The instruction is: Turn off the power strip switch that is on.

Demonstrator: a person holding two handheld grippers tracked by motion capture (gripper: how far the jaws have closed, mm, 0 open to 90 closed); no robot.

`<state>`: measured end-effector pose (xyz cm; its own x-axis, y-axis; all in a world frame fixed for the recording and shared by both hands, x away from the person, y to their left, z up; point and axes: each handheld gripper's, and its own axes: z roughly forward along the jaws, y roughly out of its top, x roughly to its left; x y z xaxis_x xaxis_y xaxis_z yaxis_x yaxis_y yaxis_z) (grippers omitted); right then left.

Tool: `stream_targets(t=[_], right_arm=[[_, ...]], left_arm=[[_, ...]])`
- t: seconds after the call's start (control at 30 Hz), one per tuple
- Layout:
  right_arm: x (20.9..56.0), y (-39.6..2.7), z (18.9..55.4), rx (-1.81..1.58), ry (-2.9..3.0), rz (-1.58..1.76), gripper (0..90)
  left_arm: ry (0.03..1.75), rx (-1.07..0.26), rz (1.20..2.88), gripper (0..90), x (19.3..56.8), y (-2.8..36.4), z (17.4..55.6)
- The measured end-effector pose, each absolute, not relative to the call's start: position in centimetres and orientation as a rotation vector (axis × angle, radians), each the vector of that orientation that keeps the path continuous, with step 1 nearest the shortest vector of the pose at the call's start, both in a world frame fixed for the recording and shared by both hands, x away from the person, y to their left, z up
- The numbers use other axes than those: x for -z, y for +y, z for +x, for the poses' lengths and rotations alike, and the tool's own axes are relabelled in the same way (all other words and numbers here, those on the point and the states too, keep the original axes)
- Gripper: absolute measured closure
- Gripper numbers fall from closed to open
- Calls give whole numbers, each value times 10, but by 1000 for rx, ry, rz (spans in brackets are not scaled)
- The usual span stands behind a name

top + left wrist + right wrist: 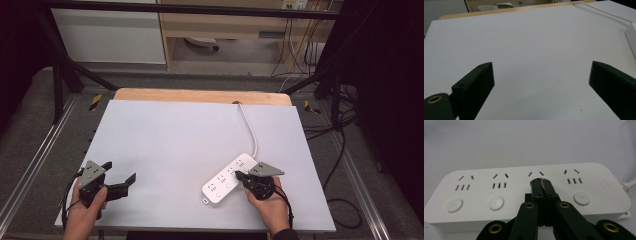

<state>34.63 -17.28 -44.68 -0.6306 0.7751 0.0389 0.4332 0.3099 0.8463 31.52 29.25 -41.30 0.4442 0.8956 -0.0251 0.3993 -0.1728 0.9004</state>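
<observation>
White power strip point(524, 192), third button hidden behind clenched right tool point(541, 185), perhaps touching, left tool point(541, 82) released

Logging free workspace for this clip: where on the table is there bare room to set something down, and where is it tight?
The white mat is bare across its far half and middle, between the left gripper and the power strip. A narrower strip lies right of the strip's cord. It is crowded near the front right, where the shut right gripper sits over the power strip.

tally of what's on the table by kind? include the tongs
White power strip with cord: 1
Black tongs: 2, left open and right shut, tips over the strip
Total: 3
</observation>
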Motion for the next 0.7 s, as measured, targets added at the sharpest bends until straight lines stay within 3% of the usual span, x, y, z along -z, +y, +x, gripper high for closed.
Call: stream_targets(t=[0.7], right_arm=[[446, -173, 347, -1250, 2214, 1088, 900]], left_arm=[[1115, -668, 1767, 61, 413, 293, 316]])
